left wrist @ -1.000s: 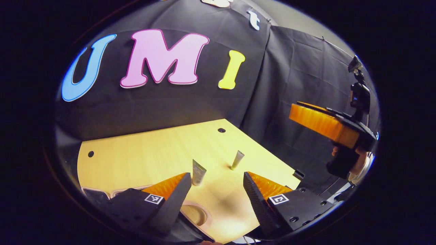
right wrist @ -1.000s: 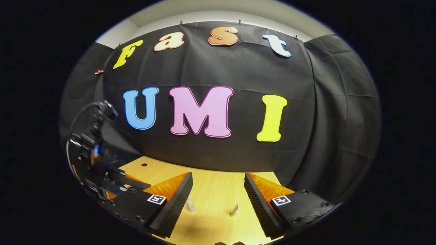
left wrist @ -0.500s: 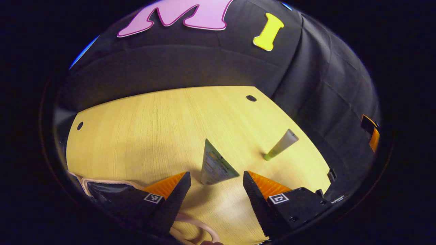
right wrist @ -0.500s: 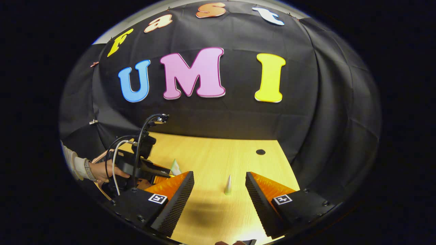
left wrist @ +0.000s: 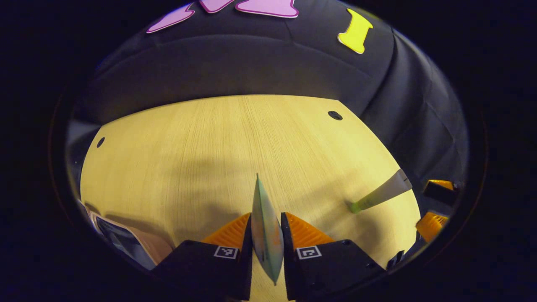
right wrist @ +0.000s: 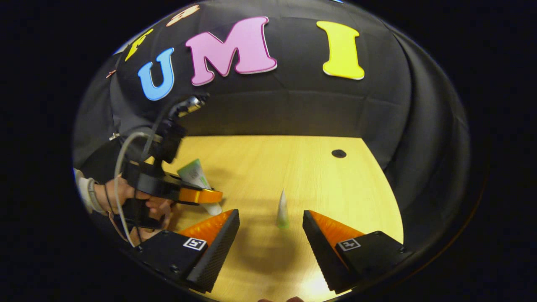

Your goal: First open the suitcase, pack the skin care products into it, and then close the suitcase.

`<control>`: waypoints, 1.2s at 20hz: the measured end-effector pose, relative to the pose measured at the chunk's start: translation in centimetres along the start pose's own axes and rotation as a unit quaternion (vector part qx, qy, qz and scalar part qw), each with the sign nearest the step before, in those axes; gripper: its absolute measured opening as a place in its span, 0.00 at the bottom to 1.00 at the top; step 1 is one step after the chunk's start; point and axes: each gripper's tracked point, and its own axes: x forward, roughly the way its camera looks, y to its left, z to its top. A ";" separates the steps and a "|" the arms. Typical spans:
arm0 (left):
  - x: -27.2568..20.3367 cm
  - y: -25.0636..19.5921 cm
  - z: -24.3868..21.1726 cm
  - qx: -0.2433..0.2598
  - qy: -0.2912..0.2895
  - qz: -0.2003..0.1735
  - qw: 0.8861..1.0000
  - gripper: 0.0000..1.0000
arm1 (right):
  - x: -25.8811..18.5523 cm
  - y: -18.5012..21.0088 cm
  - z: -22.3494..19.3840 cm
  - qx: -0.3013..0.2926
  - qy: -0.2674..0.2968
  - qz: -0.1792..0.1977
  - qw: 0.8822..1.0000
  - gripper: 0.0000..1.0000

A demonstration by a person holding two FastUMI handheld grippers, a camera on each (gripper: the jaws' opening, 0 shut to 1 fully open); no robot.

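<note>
I clamp left gripper (left wrist: 267,235) on flat tube (left wrist: 266,235) for packing; right gripper (right wrist: 270,235) gapes wide, slim tube (right wrist: 282,209) upright just beyond, next pick.

Pale wooden table (left wrist: 188,142) with small dark holes (left wrist: 334,115), perhaps cable ports; black cloth wall (right wrist: 293,109) behind

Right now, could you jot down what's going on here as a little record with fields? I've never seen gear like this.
Setting: wooden table in a booth with black cloth walls
Left gripper: shut on the wide tube, fingers pressing on both of its flat sides
Right gripper: open, holding nothing, pointed at the slim tube
Slim tube: standing upright on its green cap, untouched
Suitcase: a corner shows at the table's near left edge, apparently open
Person's hand: holding the left gripper's handle
</note>
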 end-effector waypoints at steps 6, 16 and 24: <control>-6.6 -0.9 0.2 -0.011 -0.022 -0.005 1.000 0.39 | 6.8 -2.3 -2.6 0.010 0.031 -0.012 0.999 0.92; -18.8 8.9 -5.5 -0.052 0.026 0.077 0.995 0.36 | 5.4 2.5 -2.1 0.033 0.045 0.026 0.998 0.29; -19.8 19.7 -18.5 -0.113 0.208 0.149 0.960 0.36 | -1.4 16.8 0.6 0.011 0.018 0.128 0.992 0.28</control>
